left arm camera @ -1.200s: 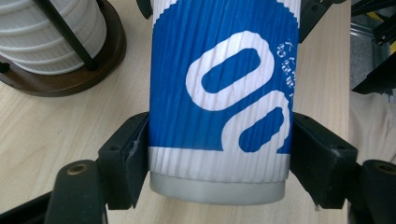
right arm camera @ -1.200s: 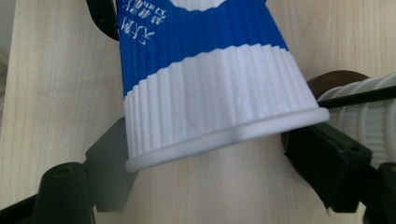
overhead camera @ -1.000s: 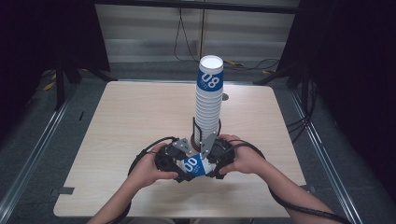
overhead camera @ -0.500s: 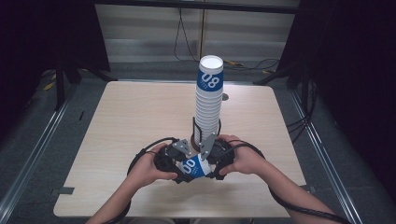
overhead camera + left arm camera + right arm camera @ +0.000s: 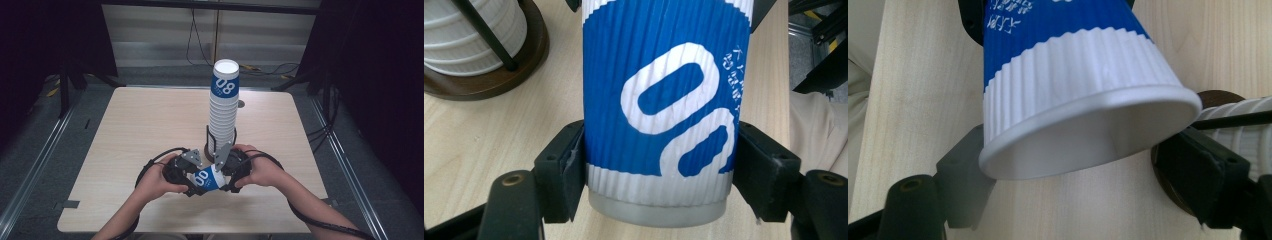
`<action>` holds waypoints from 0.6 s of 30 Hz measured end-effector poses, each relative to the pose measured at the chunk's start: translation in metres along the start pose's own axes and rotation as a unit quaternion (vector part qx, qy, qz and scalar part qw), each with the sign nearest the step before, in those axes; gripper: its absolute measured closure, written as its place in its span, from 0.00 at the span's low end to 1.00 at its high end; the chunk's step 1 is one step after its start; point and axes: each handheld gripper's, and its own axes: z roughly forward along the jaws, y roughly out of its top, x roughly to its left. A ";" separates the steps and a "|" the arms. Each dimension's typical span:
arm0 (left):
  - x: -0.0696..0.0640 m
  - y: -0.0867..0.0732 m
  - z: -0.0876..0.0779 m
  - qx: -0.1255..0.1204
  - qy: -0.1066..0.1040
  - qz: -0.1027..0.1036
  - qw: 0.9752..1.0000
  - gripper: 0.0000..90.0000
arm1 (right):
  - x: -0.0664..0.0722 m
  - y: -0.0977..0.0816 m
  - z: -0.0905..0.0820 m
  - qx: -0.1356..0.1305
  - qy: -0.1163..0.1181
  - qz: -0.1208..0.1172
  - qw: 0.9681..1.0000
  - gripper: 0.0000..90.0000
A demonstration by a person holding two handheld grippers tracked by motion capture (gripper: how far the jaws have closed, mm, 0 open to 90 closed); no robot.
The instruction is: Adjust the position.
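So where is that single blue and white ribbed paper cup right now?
In the high view the blue and white ribbed paper cup lies sideways between the left gripper and right gripper, near the table's front edge, before the tall cup stack.

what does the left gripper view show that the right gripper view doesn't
Left gripper view: the cup's narrow base end, with the left tool clamped on its sides, and a big white number on the blue band. Right gripper view: the cup's open rim and inside. Both: the same blue and white ribbed cup, the wooden table and the cup stack in its holder.
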 end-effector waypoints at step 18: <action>-0.002 -0.001 -0.002 -0.003 0.003 0.007 1.000 0.33 | 0.000 -0.005 0.000 -0.031 0.008 0.017 0.999 0.18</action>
